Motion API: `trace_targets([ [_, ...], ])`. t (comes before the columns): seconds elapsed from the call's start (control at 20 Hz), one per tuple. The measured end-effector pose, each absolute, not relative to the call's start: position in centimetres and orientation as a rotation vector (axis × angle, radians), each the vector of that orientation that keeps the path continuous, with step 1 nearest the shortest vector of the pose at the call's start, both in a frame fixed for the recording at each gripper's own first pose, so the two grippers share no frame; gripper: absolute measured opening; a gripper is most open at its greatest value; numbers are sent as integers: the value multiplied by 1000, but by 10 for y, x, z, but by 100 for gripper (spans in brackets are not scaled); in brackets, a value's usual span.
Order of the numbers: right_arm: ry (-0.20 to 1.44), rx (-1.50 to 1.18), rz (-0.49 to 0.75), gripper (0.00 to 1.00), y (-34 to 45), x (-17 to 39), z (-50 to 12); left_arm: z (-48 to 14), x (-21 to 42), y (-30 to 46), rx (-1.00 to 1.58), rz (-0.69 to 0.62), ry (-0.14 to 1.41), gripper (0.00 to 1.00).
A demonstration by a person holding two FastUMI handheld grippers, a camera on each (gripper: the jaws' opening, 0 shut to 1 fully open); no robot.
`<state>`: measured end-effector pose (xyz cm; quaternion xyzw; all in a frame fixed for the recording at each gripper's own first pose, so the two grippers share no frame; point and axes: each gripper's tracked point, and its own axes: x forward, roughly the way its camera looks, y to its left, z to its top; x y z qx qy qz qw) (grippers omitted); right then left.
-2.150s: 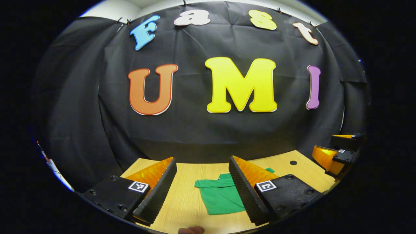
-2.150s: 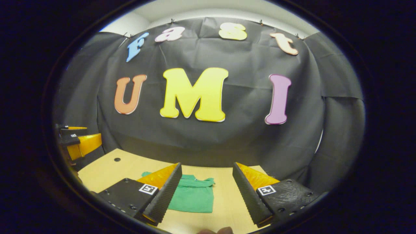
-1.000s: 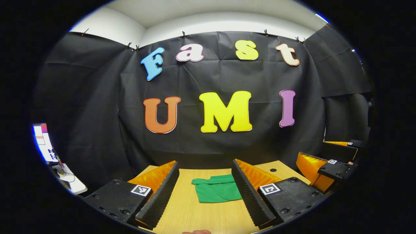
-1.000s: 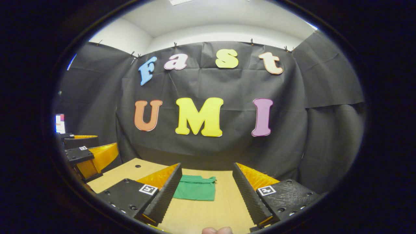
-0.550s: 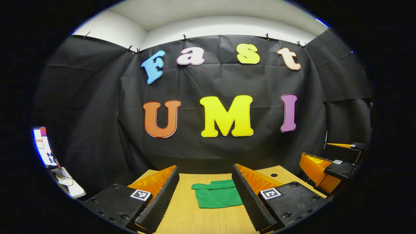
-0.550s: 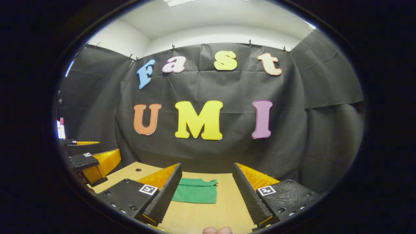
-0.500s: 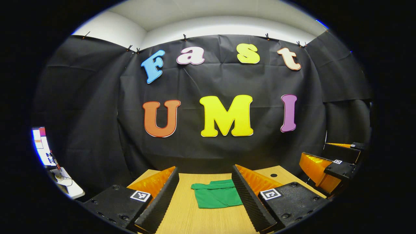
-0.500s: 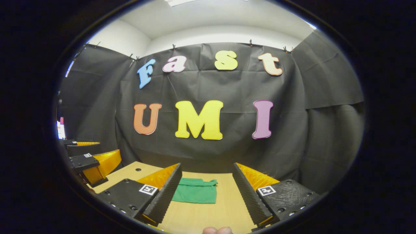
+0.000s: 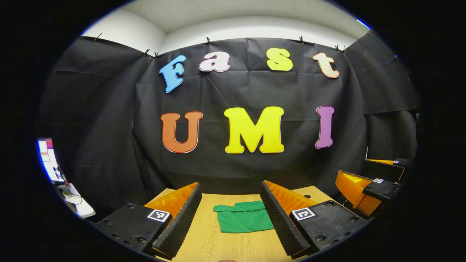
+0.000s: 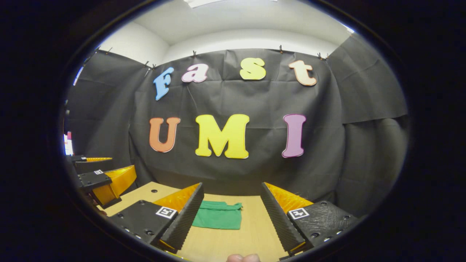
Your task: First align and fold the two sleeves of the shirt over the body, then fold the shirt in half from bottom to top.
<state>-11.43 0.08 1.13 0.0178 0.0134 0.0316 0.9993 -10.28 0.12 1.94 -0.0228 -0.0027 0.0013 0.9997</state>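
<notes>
Green folded shirt (image 9: 243,219) flat on wooden table (image 9: 233,247), both grippers' fingers spread apart, empty

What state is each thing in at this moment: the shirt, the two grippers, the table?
green shirt: folded into a compact rectangle, lying flat on the table, untouched.
left gripper: open, empty, held back from the shirt.
right gripper: open, empty, held back from the shirt.
wooden table: bears the shirt.

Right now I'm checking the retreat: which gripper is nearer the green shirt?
Too close to call. Left gripper and right gripper are both open, drawn back from the folded shirt, which lies apart on the table ahead of both.
</notes>
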Motion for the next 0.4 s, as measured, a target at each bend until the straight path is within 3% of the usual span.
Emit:
trace_targets([
  [0.4, 34, 31, 71, 95, 3, -113, 7, 16, -104, -1, -40, -9, 1, 100],
])
